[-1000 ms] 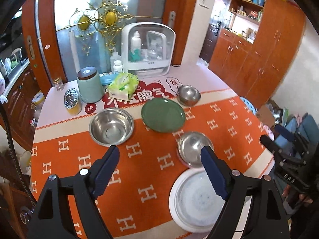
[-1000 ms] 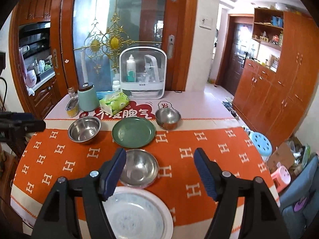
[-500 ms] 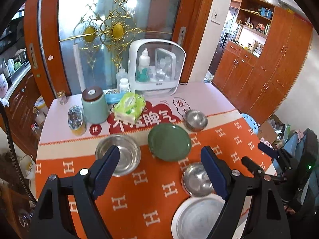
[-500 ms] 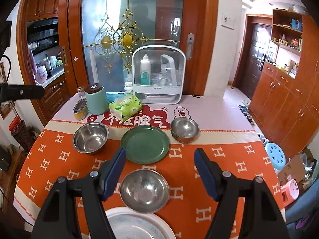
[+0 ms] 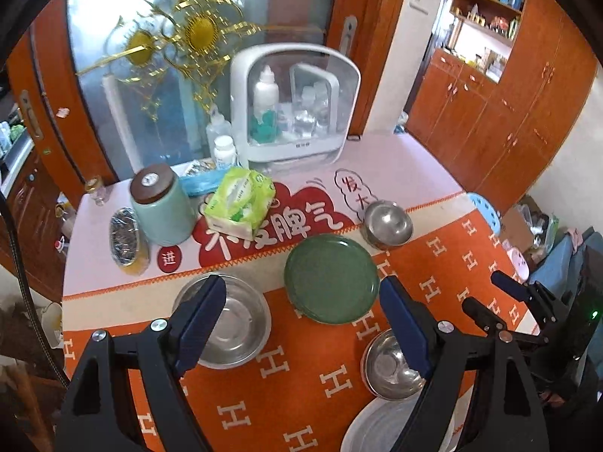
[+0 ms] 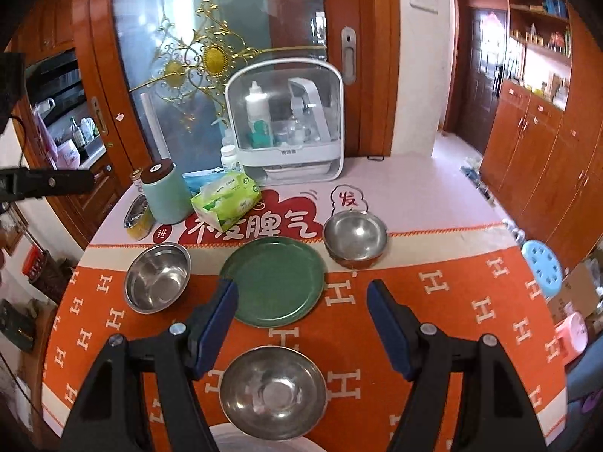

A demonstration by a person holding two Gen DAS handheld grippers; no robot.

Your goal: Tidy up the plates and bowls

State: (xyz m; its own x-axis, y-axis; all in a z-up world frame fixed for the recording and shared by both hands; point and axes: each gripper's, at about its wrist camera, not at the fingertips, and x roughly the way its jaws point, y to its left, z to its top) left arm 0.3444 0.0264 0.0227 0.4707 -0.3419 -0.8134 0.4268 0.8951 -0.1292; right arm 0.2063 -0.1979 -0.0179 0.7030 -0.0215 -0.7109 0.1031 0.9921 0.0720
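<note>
**A:** Since a second ago, both your views have slid up the table [image 6: 433,203]: the white plate [image 5: 380,423] filled the near edge then and is now only a sliver at the bottom. Nothing on the cloth has shifted.

**B:** So you've only repositioned?

**A:** Yes. Your left claw [image 5: 301,326] is wide open and empty, framing the big steel bowl [image 5: 230,329] and the green plate [image 5: 331,278]. Your right claw [image 6: 301,326] is open and empty too, above the near bowl [image 6: 273,391] and the green plate's front rim.

**B:** Where's the rest?

**A:** The far bowl [image 6: 356,239] sits just right of the green plate, near the tissue pack [image 6: 226,199]. All three bowls and both plates lie apart, unstacked.

**B:** Meaning?

**A:** Probably you're lining up a first pick; sorting hasn't started.
</note>
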